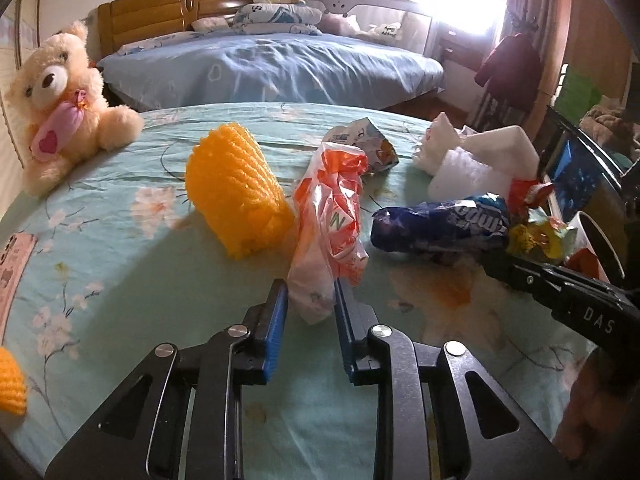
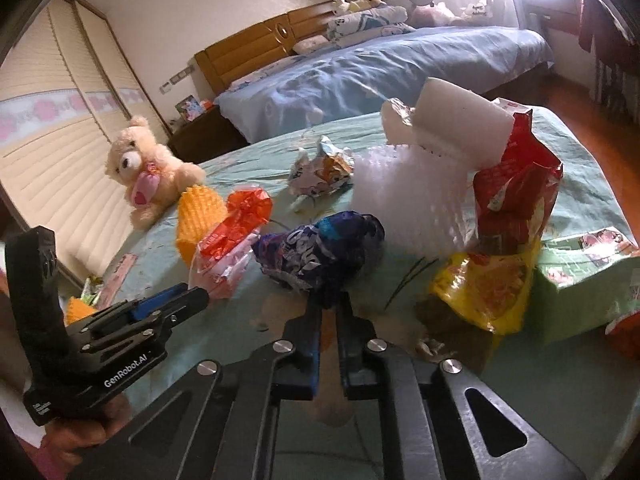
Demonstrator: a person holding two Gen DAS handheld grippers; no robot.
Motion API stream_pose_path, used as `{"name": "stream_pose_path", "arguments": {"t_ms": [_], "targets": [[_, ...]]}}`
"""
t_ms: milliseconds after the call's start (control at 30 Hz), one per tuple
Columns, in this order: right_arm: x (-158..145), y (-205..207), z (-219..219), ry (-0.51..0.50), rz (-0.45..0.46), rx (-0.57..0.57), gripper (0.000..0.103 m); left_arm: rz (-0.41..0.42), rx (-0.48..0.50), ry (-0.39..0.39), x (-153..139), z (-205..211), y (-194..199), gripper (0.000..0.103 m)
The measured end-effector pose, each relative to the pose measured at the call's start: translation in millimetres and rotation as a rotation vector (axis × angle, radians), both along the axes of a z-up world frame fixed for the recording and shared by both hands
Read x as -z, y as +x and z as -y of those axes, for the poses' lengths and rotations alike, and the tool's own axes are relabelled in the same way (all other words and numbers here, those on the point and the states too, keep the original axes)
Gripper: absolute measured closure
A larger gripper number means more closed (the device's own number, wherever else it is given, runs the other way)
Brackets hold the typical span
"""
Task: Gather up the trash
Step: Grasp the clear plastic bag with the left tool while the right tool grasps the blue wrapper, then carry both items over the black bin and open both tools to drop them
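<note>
Trash lies on a teal floral bedspread (image 1: 120, 320). An orange-and-white plastic bag (image 1: 332, 216) stands crumpled in the middle, and my left gripper (image 1: 310, 288) is shut on its lower end, blue pads pressing both sides. In the right wrist view that bag (image 2: 228, 248) lies at the left, with the left gripper (image 2: 192, 294) on it. Just right of it lies a crumpled dark blue wrapper (image 2: 320, 256). My right gripper (image 2: 330, 304) is shut on the wrapper's near edge. In the left wrist view the right gripper (image 1: 496, 264) reaches in from the right to the blue wrapper (image 1: 440, 224).
A yellow foam net (image 1: 236, 196) lies left of the bag, and a teddy bear (image 1: 60, 108) sits at the far left. Behind are a crumpled white wrapper (image 2: 320, 168) and white foam (image 2: 440, 128). A red bag (image 2: 516, 184), a yellow bag (image 2: 484, 288) and a green box (image 2: 580, 280) crowd the right.
</note>
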State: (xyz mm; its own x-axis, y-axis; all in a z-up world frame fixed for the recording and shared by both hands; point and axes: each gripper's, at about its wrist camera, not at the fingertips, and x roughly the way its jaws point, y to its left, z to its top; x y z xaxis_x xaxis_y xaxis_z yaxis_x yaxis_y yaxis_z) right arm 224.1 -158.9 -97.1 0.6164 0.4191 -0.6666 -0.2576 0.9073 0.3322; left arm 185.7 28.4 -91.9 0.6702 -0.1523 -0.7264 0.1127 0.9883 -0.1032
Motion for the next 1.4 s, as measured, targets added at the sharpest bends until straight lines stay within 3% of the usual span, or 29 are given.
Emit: {"name": "stream_pose_path", "arguments": {"t_ms": [267,500,967,1400], "targets": [[-20,-38,1,0.027,0.05,-0.047,0.102,0.034,-0.017,-0.023,-18,-5,-38,0.081],[-33,-74,27,0.042,0.079,-0.011,0.102,0.064,0.032,-0.032,-33,11,-58,0.081],[-50,-130,110,0.067,0.125,0.155,0.102,0.094,0.253,-0.034,-49,100,-87,0.081],[-55,-161,194,0.077,0.16,0.347,0.102,0.081,0.426,-0.009,-54,186,-89,0.081]]}}
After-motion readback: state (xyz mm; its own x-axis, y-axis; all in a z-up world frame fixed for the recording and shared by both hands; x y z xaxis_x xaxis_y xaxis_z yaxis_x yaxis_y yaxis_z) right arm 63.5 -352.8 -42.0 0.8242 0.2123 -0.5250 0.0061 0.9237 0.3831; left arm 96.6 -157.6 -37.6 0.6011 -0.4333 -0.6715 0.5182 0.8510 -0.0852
